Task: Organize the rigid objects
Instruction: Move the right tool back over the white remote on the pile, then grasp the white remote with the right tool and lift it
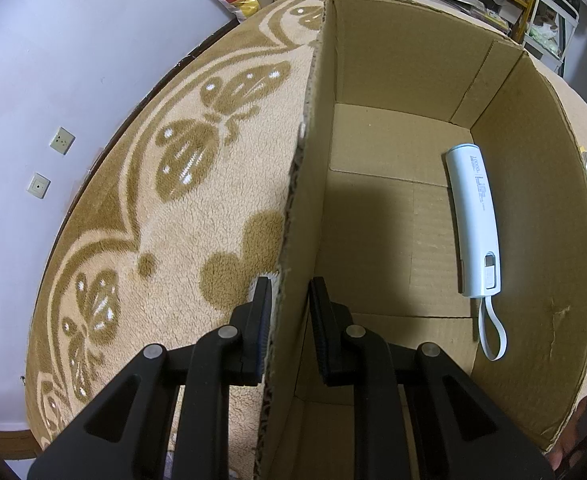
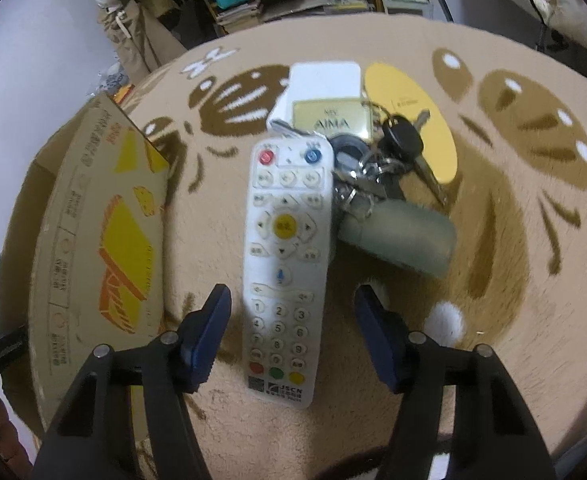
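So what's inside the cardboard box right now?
One white power bank with a looped cable lies on the cardboard box floor. The nearest corner, behind the left gripper, is hidden.

- In the left wrist view, the cardboard box (image 1: 393,184) is filling the centre and right of the frame, sitting on the blanket (image 1: 165,200) that is spreading to its left.
- A power bank (image 1: 475,220) is lying inside the box along its right wall.
- In the right wrist view, the remote (image 2: 285,264) is lying in the centre, the box (image 2: 93,240) sitting at left.
- A bunch of keys (image 2: 377,160) is lying just right of the remote's upper end, a pouch (image 2: 405,236) below them, a small case (image 2: 321,84) and a card (image 2: 409,116) above.
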Action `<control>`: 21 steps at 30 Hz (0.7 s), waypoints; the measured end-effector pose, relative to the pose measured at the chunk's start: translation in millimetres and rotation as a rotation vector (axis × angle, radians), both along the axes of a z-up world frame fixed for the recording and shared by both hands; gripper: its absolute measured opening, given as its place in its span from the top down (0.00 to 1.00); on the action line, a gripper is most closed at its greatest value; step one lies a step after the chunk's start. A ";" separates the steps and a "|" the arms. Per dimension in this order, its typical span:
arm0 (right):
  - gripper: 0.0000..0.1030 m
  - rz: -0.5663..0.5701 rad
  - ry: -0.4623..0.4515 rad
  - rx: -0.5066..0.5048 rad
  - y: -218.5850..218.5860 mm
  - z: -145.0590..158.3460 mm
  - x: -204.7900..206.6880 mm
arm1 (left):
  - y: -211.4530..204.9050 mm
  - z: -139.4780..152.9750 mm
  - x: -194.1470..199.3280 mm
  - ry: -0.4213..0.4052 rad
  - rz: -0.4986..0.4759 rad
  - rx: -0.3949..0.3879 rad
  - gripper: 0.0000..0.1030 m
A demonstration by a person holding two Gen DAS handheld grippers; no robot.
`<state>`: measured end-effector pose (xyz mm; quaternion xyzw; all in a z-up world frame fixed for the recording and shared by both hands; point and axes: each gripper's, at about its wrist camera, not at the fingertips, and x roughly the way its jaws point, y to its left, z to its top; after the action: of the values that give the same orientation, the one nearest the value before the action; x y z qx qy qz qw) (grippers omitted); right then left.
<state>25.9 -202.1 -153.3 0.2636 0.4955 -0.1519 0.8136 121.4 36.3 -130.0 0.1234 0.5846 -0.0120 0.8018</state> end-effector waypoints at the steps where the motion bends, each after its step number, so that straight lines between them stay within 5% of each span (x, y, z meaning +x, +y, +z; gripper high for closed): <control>1: 0.34 -0.003 0.006 0.007 -0.7 -3.1 1.3 | -0.1 0.0 0.0 0.000 0.000 0.000 0.82; 5: 0.34 -0.010 0.007 0.008 -1.7 -7.1 5.3 | -0.7 0.2 0.1 0.000 -0.001 0.002 0.82; 12: 0.55 0.017 0.000 -0.012 2.8 -6.3 11.4 | -1.8 1.9 0.1 -0.001 0.000 0.003 0.82; 21: 0.56 0.019 0.009 -0.034 6.1 -7.1 11.9 | -1.7 1.9 0.1 -0.001 0.000 0.002 0.82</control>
<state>37.9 -196.0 -160.5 0.2442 0.4989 -0.1539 0.8172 121.4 34.6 -128.1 0.1244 0.5841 -0.0113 0.8020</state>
